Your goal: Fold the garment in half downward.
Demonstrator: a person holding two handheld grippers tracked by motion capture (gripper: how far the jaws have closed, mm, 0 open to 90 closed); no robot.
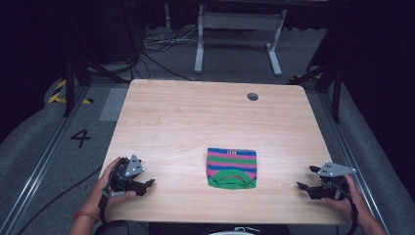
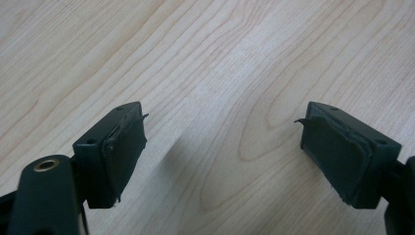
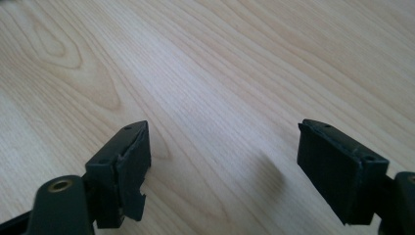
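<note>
A folded striped cloth in pink, blue and green lies flat on the wooden table, near the front edge at the middle. My left gripper rests low at the front left corner, well to the left of the cloth, its jaws pointing right. In the left gripper view the left gripper stands open over bare wood. My right gripper sits at the front right, to the right of the cloth, jaws pointing left. In the right gripper view the right gripper is open with nothing between its pads.
A small round grommet is set into the table near the far right edge. Beyond the table stand a white frame and loose cables on grey carpet. A person's hands hold both grippers at the near edge.
</note>
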